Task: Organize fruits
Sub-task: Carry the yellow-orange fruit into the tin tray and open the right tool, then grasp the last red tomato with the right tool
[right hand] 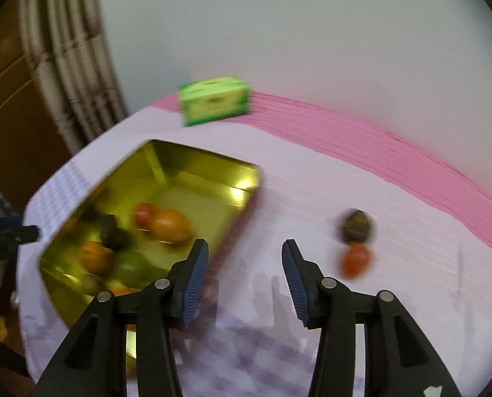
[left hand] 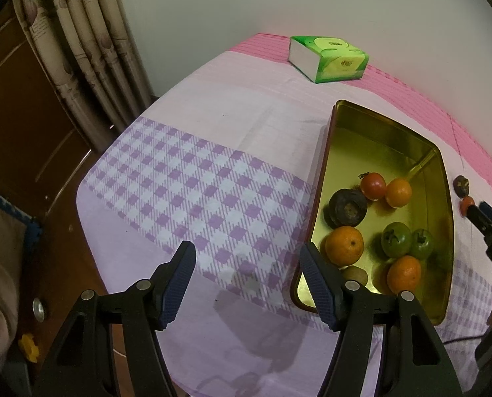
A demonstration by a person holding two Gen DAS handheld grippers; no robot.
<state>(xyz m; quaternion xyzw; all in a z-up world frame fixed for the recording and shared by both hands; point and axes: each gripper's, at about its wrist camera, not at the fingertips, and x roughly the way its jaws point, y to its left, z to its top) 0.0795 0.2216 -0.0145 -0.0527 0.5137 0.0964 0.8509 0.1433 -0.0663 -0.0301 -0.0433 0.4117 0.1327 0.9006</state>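
Note:
A gold tin (left hand: 381,139) on the lilac checked cloth holds several fruits: oranges (left hand: 344,244), green ones (left hand: 394,239), a red tomato (left hand: 373,185) and a dark mangosteen (left hand: 346,211). My left gripper (left hand: 247,244) hangs open and empty over the cloth, just left of the tin's near corner. In the blurred right wrist view, my right gripper (right hand: 245,241) is open with nothing between its fingers, right of the tin (right hand: 196,158). A dark fruit (right hand: 355,226) and a small red fruit (right hand: 355,259) lie on the cloth to its right, apart from it.
A green tissue box (left hand: 328,58) stands at the back of the table near the white wall. The table's left edge drops toward a curtain (left hand: 80,49) and a wooden door (left hand: 21,115). A pink strip (right hand: 394,155) runs along the back of the cloth.

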